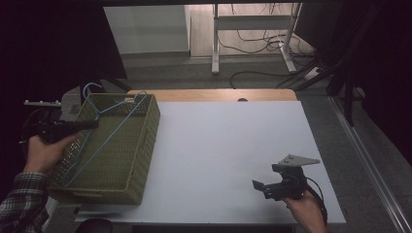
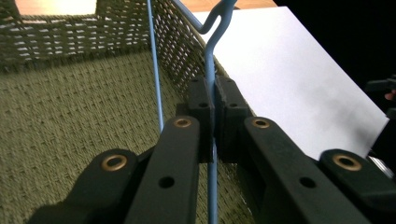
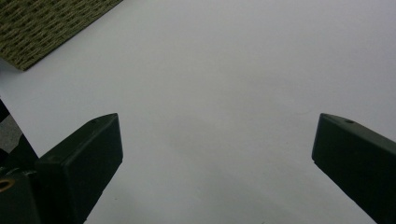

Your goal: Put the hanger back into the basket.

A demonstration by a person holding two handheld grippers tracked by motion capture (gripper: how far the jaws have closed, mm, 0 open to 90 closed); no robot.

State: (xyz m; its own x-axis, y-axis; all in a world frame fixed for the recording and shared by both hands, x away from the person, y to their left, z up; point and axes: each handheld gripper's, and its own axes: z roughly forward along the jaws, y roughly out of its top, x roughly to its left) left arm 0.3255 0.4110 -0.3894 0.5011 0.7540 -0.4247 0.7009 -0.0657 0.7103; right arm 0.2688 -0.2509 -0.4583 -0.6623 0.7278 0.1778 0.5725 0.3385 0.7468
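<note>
Blue wire hanger (image 2: pixel 210 70), one, clamped in left tool (image 2: pixel 214 109) over one woven basket (image 1: pixel 145 145); right tool (image 3: pixel 215 149) apart.

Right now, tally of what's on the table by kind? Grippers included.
Olive-green woven basket: 1
Light-blue wire hanger: 1, clamped in the left gripper over the basket
Black two-jaw grippers: 2, with the right gripper open above the white tabletop
Total: 4

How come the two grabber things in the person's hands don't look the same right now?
The left gripper has its jaws pinched shut on the blue wire hanger, while the right gripper has its jaws spread wide with nothing between them. The left gripper reaches over the green woven basket; the right gripper hangs over the bare white table. Both have two black jaws, each held in a hand.
</note>
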